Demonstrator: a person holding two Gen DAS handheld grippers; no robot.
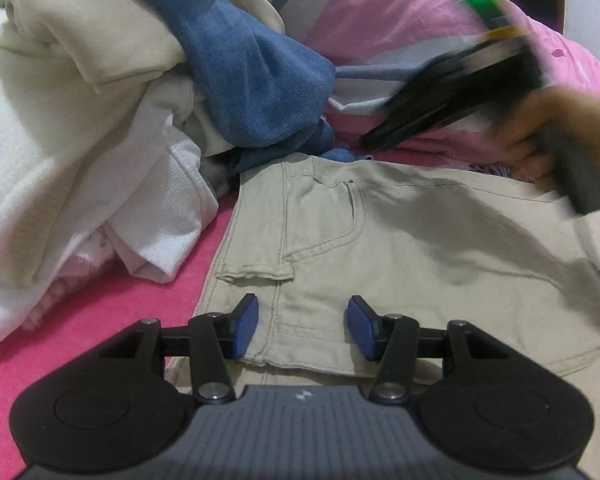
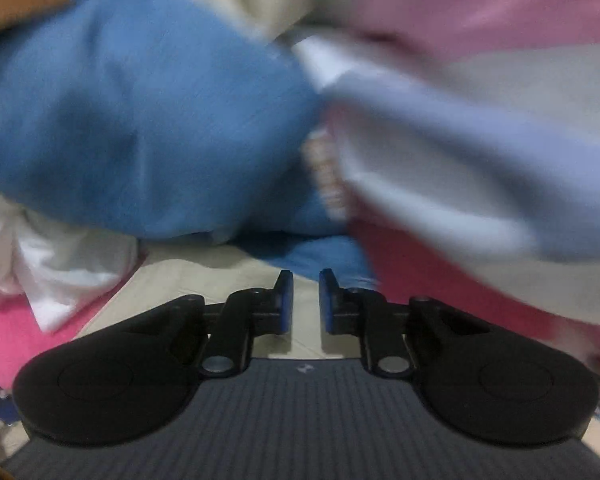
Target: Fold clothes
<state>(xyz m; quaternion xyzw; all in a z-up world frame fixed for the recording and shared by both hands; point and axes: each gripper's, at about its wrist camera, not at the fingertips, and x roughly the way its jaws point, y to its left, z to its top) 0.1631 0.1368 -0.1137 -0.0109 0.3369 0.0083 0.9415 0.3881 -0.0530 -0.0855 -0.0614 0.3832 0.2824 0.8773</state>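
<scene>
— Khaki cotton, that's the piece in play: the beige trousers (image 1: pixel 400 240) are spread flat on the pink sheet (image 1: pixel 100 320), waistband end nearest the left gripper (image 1: pixel 302 328).

— Which way do they run?

— From the left wrist view the long axis goes off toward two or three o'clock, out past the frame edge. The pocket seam sits at about twelve o'clock from the fingers, and the cloth lies directly under them.

— Are those fingers on anything?

— No. The blue pads (image 1: pixel 246 326) stand half spread with only flat fabric showing in the gap. Nothing is pinched; whether the tips touch the cloth I can't tell.

— And the other hand?

— The right gripper (image 2: pixel 304 302) comes in blurred at about two o'clock in the left view, over the far edge of the trousers, near the blue garment (image 1: pixel 256 80). In its own view the pads are drawn close with a narrow slit between them, and nothing is caught in it. Beige fabric shows below, the blue garment fills ten to twelve o'clock.

— So who's nearer?

— The left, I'd say, for the waistband end. The right looks better placed for the far side. The heap of cream and white clothes (image 1: pixel 72 140) at nine to eleven o'clock crowds the left edge, so any fold probably wants to swing away from it.
</scene>
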